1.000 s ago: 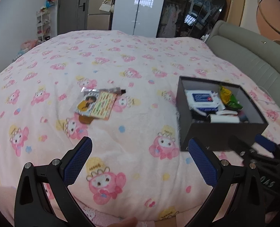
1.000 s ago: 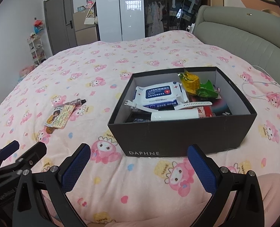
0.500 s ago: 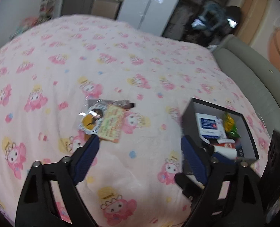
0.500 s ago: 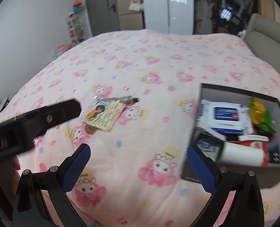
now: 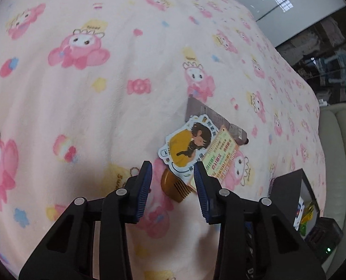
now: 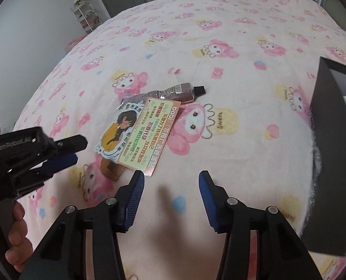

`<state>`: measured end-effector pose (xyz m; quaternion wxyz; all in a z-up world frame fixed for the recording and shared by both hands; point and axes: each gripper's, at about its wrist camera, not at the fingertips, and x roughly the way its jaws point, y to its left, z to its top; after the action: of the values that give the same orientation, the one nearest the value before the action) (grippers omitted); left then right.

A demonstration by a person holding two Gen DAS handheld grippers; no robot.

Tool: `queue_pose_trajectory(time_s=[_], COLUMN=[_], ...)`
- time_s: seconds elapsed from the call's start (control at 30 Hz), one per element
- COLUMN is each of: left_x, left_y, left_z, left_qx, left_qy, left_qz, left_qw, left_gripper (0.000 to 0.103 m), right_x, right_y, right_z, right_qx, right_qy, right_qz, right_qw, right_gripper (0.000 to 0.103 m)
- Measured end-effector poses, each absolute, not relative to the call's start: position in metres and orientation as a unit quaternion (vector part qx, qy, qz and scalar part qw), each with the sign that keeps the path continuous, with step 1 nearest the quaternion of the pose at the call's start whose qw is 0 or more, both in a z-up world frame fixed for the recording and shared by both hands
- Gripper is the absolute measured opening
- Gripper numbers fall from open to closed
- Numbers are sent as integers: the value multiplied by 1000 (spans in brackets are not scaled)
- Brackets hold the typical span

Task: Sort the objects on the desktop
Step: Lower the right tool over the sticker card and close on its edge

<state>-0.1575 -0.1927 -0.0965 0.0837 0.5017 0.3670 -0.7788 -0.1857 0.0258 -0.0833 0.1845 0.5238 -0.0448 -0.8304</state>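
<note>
Blue ribbed pads are seen on the left gripper (image 5: 173, 179), whose jaws are held partly apart and empty, set just above the near end of a small pile of flat things on the pink cartoon-print blanket (image 5: 98, 107). Between the two fingertips a brown comb (image 5: 175, 186) is framed, its teeth pointed towards the camera; whether it is touched by the pads cannot be told. Over the comb's far end a die-cut sticker (image 5: 189, 147) showing a dark-haired figure in yellow is laid, and beside that a printed card (image 5: 222, 156) in green and orange is overlapped. A brownish tube (image 5: 210, 114) with a black cap is partly covered by both. Further right, a corner of the black box (image 5: 287, 193) is seen, with a white-and-blue packet showing inside it. In the right wrist view, the right gripper (image 6: 171, 196) is also held apart, moderately wide and empty, above bare blanket just short of the card's (image 6: 149, 135) near corner. The same pile is seen beyond it, with the tube (image 6: 177, 92) farthest away. The left gripper (image 6: 63, 154) is reached in from the left edge, and the wall of the black box (image 6: 329, 163) is met at the right.
</note>
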Motion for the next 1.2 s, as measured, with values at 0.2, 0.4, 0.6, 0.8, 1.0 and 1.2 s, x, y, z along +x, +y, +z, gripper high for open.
queue_pose_trajectory(time_s=[0.2, 0.4, 0.6, 0.8, 1.0, 1.2], left_x=[-165, -165, -164, -158, -152, -156], left_y=[-188, -194, -187, -188, -200, -206], left_z=[-113, -123, -112, -109, -118, -132], left_qx=[521, 523, 509, 509, 506, 510], left_qy=[389, 398, 396, 417, 441, 464], left_qz=[-757, -748, -761, -750, -736, -719], left_qw=[69, 90, 62, 57, 86, 83], left_gripper=[44, 15, 10, 10, 11, 29], right_x=[-211, -226, -217, -203, -213, -217], right_y=[20, 2, 3, 11, 17, 12], right_z=[-100, -116, -104, -87, -106, -130], right_qx=[544, 557, 549, 534, 564, 588], right_qy=[-104, -90, -103, -110, -140, -157], right_qz=[-810, -804, -798, -804, -782, -762], right_qw=[195, 190, 227, 239, 225, 221], right_gripper=[46, 27, 3, 2, 3, 8])
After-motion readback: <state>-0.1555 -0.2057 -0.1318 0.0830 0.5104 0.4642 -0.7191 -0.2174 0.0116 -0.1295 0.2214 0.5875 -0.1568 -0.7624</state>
